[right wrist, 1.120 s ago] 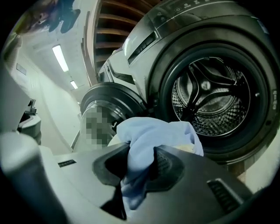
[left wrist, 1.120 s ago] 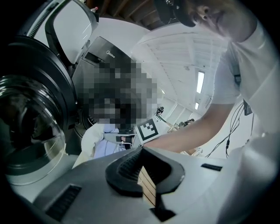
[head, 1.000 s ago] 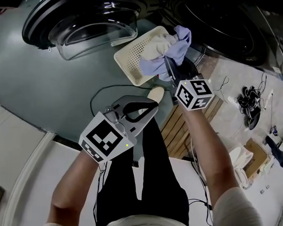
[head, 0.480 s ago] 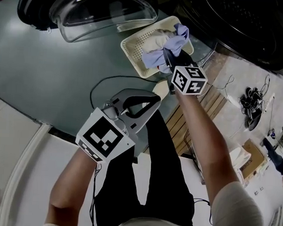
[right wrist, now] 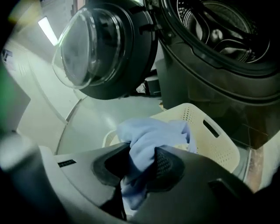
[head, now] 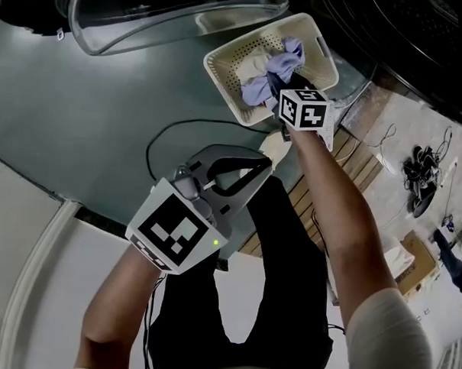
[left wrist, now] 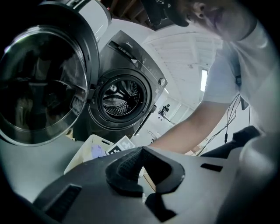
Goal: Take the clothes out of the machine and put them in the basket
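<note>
A cream perforated basket stands on the floor below the machine's open drum. In it lie a pale garment and a light blue cloth. My right gripper reaches down over the basket and is shut on the blue cloth, which bunches between the pads above the basket's inside. My left gripper hangs lower left over the person's legs, shut with nothing in it; its pads meet at the tips.
The round glass door stands open to the left of the basket. A black cable loops on the grey floor. Wooden slats and a tangle of cords lie to the right.
The right gripper has come down with the blue cloth, from above the basket's edge into the basket. The left gripper has sunk a little and stays shut.
</note>
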The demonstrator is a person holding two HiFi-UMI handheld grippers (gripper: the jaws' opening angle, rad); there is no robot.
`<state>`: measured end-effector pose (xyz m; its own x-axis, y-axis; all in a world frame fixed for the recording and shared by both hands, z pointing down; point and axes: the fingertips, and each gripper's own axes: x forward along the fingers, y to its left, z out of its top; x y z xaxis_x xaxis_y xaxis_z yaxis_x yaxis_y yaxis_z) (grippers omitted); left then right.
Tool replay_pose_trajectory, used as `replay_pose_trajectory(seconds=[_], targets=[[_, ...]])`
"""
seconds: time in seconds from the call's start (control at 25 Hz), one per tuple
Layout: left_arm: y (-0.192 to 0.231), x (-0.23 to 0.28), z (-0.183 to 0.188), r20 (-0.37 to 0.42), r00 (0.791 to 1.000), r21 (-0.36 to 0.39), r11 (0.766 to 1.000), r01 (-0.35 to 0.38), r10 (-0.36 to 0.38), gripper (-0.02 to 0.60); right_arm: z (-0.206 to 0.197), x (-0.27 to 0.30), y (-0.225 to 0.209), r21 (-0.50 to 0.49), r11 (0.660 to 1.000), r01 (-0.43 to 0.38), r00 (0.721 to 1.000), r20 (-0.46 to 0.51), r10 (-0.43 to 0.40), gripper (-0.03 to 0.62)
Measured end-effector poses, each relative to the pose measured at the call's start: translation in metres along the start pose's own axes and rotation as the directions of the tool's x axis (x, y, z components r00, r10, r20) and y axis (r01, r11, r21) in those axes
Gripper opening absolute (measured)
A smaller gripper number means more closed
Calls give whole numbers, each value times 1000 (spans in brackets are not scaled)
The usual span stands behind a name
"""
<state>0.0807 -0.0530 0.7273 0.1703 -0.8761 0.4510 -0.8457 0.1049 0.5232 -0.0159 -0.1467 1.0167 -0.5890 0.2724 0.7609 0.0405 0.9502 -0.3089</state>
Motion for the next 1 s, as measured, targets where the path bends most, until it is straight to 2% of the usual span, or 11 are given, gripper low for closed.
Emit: replay_pose_trajectory(seconds=[0.28,0.4,0.44,0.6,0.8,1.0], targets=[[24,18,-22,26,1000,-28,1000,-14,15,-2,-48,58,-27,-33,999,6,987,-161,-11,115],[29,17,-28,25,1000,-24,1000,-12,12,-2,-54,69,-26,-49,999,18,980,-199,-27,157],[30,18,-28,28,1000,-24,1000,-11,11,-2,-56,70,-28,-61,998,23,978,-206,-35,198],[28,22,-19,32,999,-16,1000,1,0,-2,-57,62,-33,-63,997,42,973,-223,-55,250],[18,20,8,27,1000,-6,1000,16,-16,-2,-46,35,-35,-21,999,45,973,-223,-49,311],[-7,12,36,32,999,13,1000,26,-27,-2,-32,-3,-23,17,1000,26,978,-209,-22,311]])
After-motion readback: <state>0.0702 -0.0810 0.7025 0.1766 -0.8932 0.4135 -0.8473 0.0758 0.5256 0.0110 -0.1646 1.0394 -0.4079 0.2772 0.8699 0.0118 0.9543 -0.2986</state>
